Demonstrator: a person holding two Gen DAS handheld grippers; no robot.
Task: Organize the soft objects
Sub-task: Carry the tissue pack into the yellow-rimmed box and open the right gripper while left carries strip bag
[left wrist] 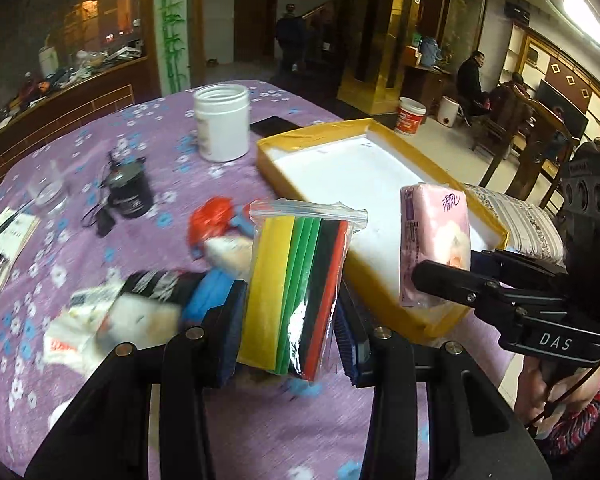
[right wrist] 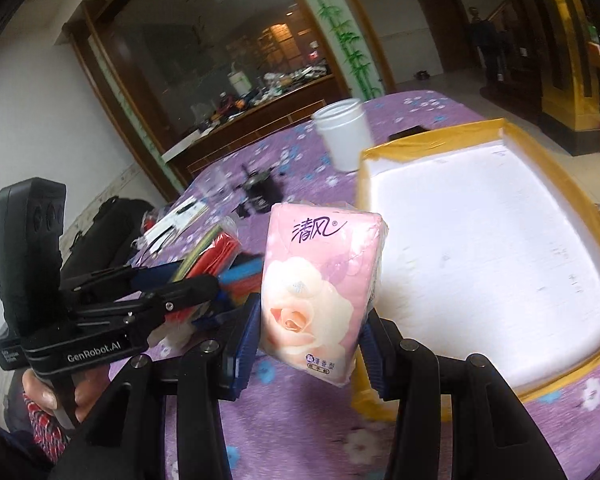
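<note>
Left wrist view: the left gripper (left wrist: 290,312) is clamped on a clear zip bag of colored foam sheets (left wrist: 300,284) (yellow, green, black, red), held upright above the purple flowered tablecloth (left wrist: 100,136). Behind the bag, blurred soft items (left wrist: 160,292) lie in a heap on the cloth. To the right, the right gripper (left wrist: 440,280) grips a pink tissue pack (left wrist: 434,248) over the near edge of a shallow tray (left wrist: 380,168) with a white floor and yellow taped rim. Farther back: white jar (left wrist: 221,122), black cup (left wrist: 130,192).

Right wrist view: the right gripper (right wrist: 312,344) has its blue pads pressed on both sides of the tissue pack (right wrist: 320,292), rose print facing the camera, held clear of the table just left of the tray (right wrist: 480,248). At left, the left gripper (right wrist: 204,280) holds the foam bag (right wrist: 216,252); a hand (right wrist: 56,396) grips its handle. The white jar (right wrist: 342,134) stands just beyond the tray's far left corner.
</note>
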